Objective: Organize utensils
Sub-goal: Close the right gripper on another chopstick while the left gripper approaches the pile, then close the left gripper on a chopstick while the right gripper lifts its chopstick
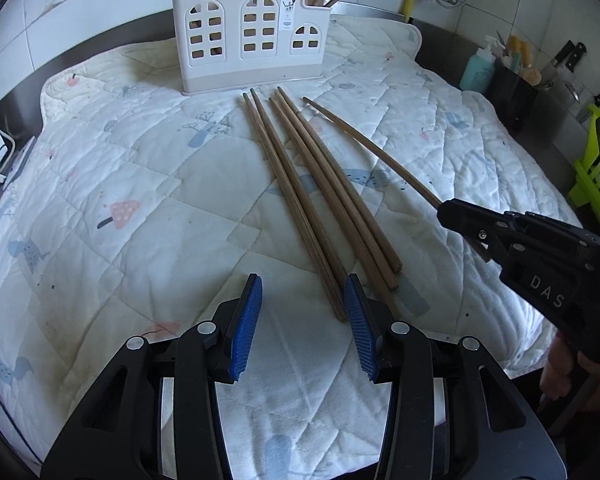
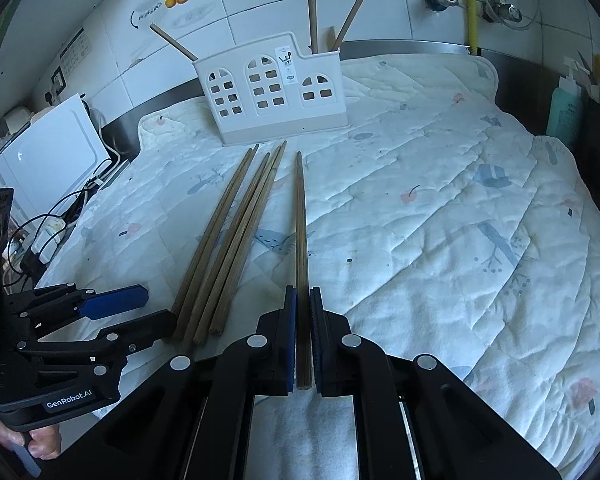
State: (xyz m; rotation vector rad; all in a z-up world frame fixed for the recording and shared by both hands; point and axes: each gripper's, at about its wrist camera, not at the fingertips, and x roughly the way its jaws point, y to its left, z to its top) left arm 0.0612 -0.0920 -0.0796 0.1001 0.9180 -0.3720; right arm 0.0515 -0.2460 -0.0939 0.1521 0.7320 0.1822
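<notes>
A white house-shaped utensil holder stands at the far side of the quilted mat and has chopsticks standing in it. Several wooden chopsticks lie in a bundle on the mat in front of it. My right gripper is shut on one single chopstick at its near end. My left gripper is open and empty, its blue pads beside the near ends of the bundle.
The white quilted mat covers the counter. A white appliance and cables sit at the left. A teal bottle, a dark caddy and knives stand at the right. Tiled wall and taps are behind.
</notes>
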